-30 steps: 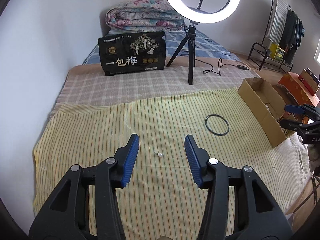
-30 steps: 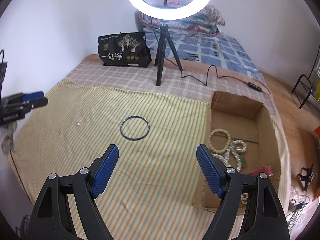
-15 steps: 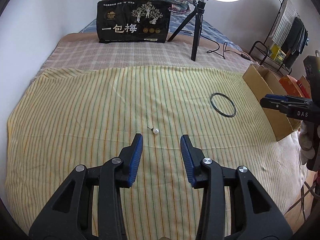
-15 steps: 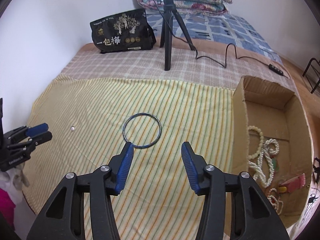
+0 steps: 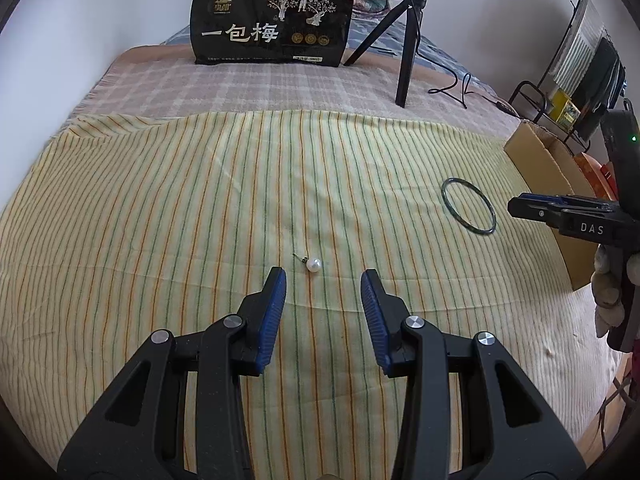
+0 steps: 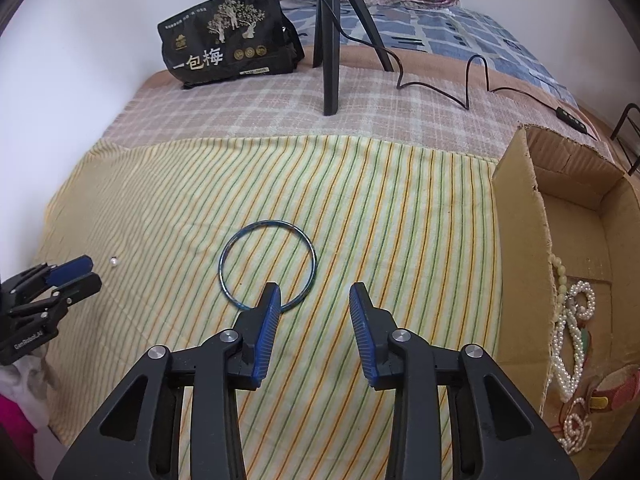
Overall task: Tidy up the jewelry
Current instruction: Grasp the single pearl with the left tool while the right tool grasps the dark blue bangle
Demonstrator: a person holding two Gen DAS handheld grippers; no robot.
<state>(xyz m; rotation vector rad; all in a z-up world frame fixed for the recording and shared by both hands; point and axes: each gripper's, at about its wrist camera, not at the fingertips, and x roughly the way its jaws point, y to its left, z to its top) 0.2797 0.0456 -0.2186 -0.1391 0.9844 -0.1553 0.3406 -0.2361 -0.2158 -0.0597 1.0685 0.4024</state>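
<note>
A small pearl earring (image 5: 314,265) lies on the striped cloth just ahead of my left gripper (image 5: 323,280), which is open and empty with the pearl close before its fingertips. It also shows in the right wrist view (image 6: 114,261). A thin dark bangle (image 6: 267,266) lies flat on the cloth; it also shows in the left wrist view (image 5: 469,211). My right gripper (image 6: 314,294) is open and empty, its left fingertip over the bangle's near rim. A cardboard box (image 6: 516,240) at the right holds pearl strands (image 6: 570,320) and bead bracelets.
A ring light tripod (image 6: 330,40) and its cable (image 6: 440,84) stand on the checked blanket behind. A black snack bag (image 5: 272,20) leans at the back. A clothes rack (image 5: 576,64) stands far right. The bed edge runs along the left and front.
Both grippers have moved forward and down. The left has closed in on the pearl earring and the right on the bangle. Both sets of jaws have narrowed since a second ago.
</note>
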